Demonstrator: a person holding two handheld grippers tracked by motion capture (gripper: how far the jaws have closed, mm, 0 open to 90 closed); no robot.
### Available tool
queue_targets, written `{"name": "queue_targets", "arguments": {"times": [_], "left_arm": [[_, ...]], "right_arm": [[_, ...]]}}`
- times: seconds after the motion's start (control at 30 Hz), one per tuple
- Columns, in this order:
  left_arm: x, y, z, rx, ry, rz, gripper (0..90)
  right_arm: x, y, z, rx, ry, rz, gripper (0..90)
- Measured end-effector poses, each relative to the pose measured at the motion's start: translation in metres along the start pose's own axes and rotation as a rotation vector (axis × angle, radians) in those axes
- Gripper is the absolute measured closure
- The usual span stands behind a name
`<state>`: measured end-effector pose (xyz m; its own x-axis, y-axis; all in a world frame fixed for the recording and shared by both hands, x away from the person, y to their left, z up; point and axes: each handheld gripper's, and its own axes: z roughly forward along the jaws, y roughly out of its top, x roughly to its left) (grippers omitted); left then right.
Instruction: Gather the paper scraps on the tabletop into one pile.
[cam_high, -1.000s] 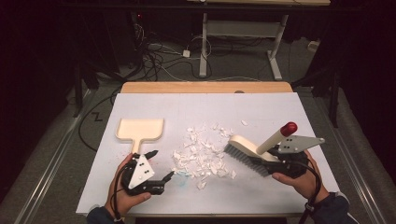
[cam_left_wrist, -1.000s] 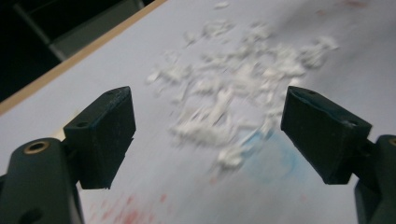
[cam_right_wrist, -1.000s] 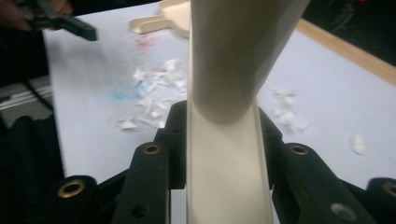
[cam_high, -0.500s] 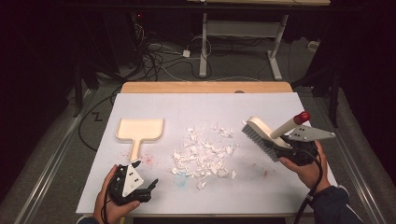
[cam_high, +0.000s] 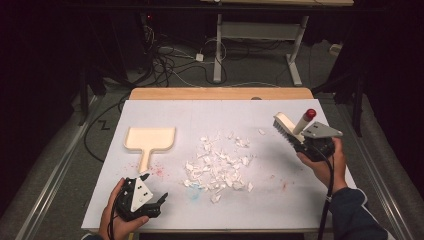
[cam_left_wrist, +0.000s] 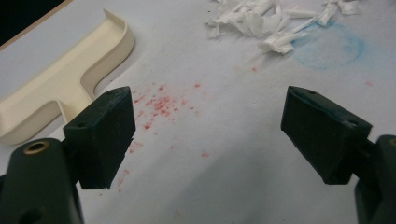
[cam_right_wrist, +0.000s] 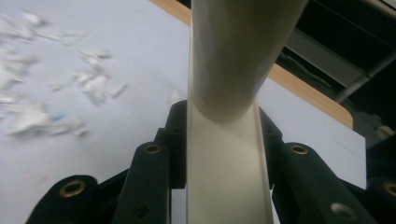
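The right claw (cam_high: 306, 141) is clenched on the handle of a cream brush (cam_high: 285, 126), held up off the desk (cam_high: 310, 200) near its right edge, bristles tilted toward the middle. The left claw (cam_high: 150, 202) is released, jaws wide apart and grasping nothing, low over the front left corner. Just beyond it lies the cream dustpan (cam_high: 150, 139), its handle pointing at the front edge, with red specks (cam_left_wrist: 159, 102) beside that handle. A loose heap of white paper scraps (cam_high: 219, 164) sits mid-desk, between dustpan and brush.

The step looks like sweeping the scraps into the pan. To do it well, I would take the dustpan's handle squarely in the left claw first, press its lip flat against the sheet, then bring the brush down behind the far right scraps and draw short, low strokes leftward; fast flicks would likely scatter such light bits
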<state>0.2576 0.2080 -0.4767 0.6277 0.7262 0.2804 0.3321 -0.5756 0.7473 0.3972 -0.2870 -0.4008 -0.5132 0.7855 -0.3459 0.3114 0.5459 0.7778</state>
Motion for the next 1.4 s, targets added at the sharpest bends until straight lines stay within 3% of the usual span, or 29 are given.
{"name": "queue_targets", "arguments": {"times": [0.07,0.17,0.2,0.43,0.57,0.6,0.63,0.73,0.77,0.83,0.87,1.0,1.03,1.07,1.23,1.33,1.4], "left_arm": [[-0.001,-0.001,-0.001,0.004,-0.001,-0.005,17.0],[-0.001,0.000,-0.002,0.004,0.001,-0.003,17.0],[-0.001,0.001,-0.002,0.000,0.002,-0.005,17.0],[-0.004,0.002,-0.001,0.008,-0.004,0.007,17.0],[-0.003,0.002,0.000,0.010,-0.005,0.002,17.0],[-0.003,0.002,0.000,0.009,-0.007,0.001,17.0],[-0.003,0.002,0.000,0.010,-0.009,0.001,17.0],[-0.003,0.002,0.000,0.010,-0.012,0.005,17.0],[-0.003,0.002,0.000,0.009,-0.012,0.006,17.0],[-0.003,0.002,-0.001,0.007,-0.012,0.008,17.0],[-0.003,0.002,-0.001,0.005,-0.014,0.007,17.0],[-0.003,0.002,-0.001,0.004,-0.017,0.009,17.0],[-0.003,0.003,-0.001,0.003,-0.017,0.010,17.0],[-0.003,0.003,-0.001,0.002,-0.018,0.010,17.0],[-0.003,0.003,-0.002,0.000,-0.019,0.012,17.0],[-0.003,0.003,-0.002,-0.003,-0.018,0.012,17.0],[-0.004,0.003,-0.003,-0.003,-0.016,0.014,17.0]], "right_arm": [[0.001,0.001,0.023,0.046,-0.031,-0.017,68.2],[0.004,0.002,0.037,0.074,-0.040,-0.023,68.2],[0.012,0.004,0.048,0.104,-0.061,-0.058,68.2],[0.035,0.009,0.071,0.115,-0.027,-0.088,68.2],[0.052,0.011,0.077,0.091,0.031,-0.101,68.0],[0.052,0.011,0.077,0.091,0.031,-0.101,68.0],[0.056,0.011,0.076,0.069,0.075,-0.094,67.9],[0.060,0.012,0.074,0.045,0.111,-0.086,67.9],[0.064,0.013,0.071,0.033,0.158,-0.084,67.8],[0.067,0.013,0.068,0.025,0.175,-0.091,67.8],[0.071,0.014,0.062,0.003,0.246,-0.094,67.9],[0.083,0.014,0.050,-0.002,0.333,-0.116,67.8],[0.083,0.014,0.050,-0.002,0.333,-0.116,67.8],[0.087,0.013,0.043,-0.006,0.373,-0.129,67.8],[0.096,0.012,0.023,-0.030,0.433,-0.163,68.1],[0.096,0.014,0.014,-0.043,0.441,-0.160,68.1],[0.092,0.019,0.001,-0.081,0.441,-0.146,68.1]]}}
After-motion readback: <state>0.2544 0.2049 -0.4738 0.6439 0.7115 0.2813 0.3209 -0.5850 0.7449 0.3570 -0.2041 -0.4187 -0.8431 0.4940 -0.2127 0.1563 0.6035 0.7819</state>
